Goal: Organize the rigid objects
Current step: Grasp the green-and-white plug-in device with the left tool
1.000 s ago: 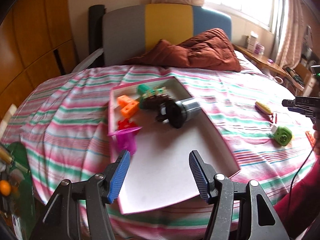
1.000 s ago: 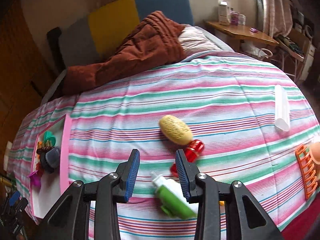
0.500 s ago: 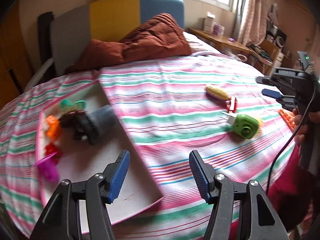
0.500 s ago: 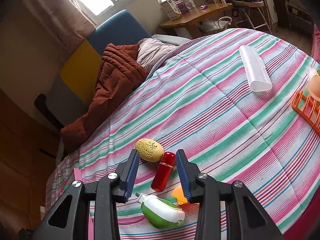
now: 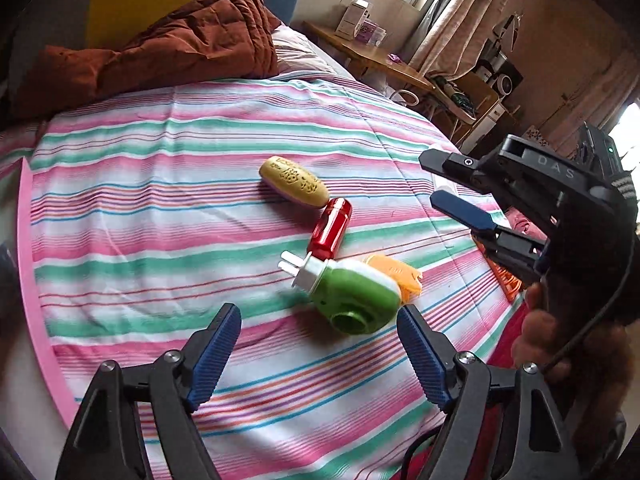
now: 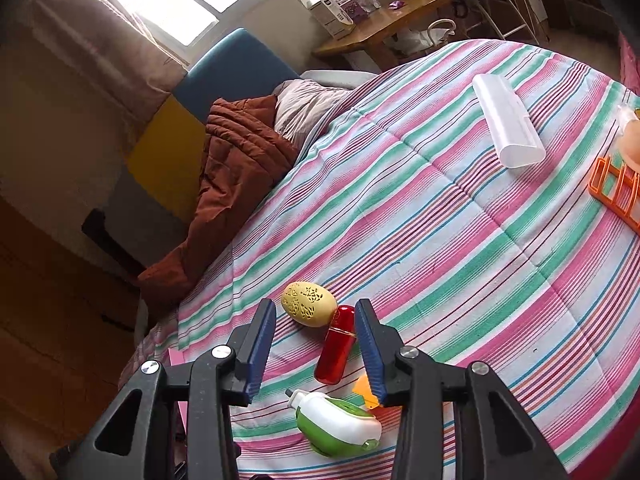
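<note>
A green-and-white plug-in device [image 5: 352,292] lies on the striped bedspread [image 5: 160,216], with an orange piece [image 5: 394,276] behind it. Beyond them lie a red cylinder [image 5: 331,227] and a yellow perforated oval [image 5: 294,180]. My left gripper [image 5: 318,316] hovers just short of the green device; its jaws are opening and hold nothing. My right gripper [image 6: 315,312] points at the yellow oval [image 6: 308,304] and red cylinder [image 6: 335,346]. Its jaws are narrow, opening slightly, and nothing is pressed between them. The left wrist view shows the right gripper [image 5: 436,180] in a hand at right.
A pink tray rim [image 5: 28,260] runs along the left edge. A white oblong case [image 6: 506,126] and an orange rack [image 6: 616,188] lie to the right on the bed. A brown quilt [image 5: 168,48] is heaped at the headboard, and a wooden side table [image 6: 384,24] stands beyond.
The left gripper swung right, from over the tray to the cluster of loose objects, and its jaws widened. The right gripper rolled and came closer to the red cylinder and yellow oval.
</note>
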Motion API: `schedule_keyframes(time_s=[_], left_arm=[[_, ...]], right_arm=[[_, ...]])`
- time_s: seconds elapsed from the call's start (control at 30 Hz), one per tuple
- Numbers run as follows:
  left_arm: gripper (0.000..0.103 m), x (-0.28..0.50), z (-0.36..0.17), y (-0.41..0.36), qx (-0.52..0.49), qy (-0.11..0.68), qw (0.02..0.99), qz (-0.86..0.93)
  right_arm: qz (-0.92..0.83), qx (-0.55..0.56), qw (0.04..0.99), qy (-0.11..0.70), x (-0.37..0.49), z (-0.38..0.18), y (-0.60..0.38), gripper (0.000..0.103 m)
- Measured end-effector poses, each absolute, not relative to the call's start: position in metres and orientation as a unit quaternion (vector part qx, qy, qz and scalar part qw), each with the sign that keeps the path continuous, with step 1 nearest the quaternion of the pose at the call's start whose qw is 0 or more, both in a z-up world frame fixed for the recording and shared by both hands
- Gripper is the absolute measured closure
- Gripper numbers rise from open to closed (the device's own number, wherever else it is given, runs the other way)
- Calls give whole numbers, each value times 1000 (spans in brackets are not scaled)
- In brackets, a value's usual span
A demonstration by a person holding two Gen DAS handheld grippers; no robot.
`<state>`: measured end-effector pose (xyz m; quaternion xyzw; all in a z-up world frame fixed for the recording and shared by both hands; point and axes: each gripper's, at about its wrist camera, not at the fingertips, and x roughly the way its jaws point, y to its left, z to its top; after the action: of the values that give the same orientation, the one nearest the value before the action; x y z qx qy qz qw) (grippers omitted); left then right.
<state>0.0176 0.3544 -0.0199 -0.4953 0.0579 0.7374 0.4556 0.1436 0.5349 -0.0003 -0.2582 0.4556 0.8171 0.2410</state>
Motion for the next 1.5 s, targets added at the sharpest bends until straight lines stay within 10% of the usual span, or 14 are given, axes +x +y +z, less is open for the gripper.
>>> schedule_keyframes(time_s=[0.33,0.6,0.83,1.5], left_arm=[[14,9,-57,404,-548,56,435,712],[53,21,-38,372,-498,65,501,705],[55,6,-51,333,-519,88,452,720],[28,8,-50,369,-581,-2,444,682]], right_arm=[[817,-258,226,464,142,-3,537,62],[815,-262,225,466,140,-4,538,62],[811,-269,234,465,140,-6,538,62],[810,-271,233,465,139,-6,538,62]])
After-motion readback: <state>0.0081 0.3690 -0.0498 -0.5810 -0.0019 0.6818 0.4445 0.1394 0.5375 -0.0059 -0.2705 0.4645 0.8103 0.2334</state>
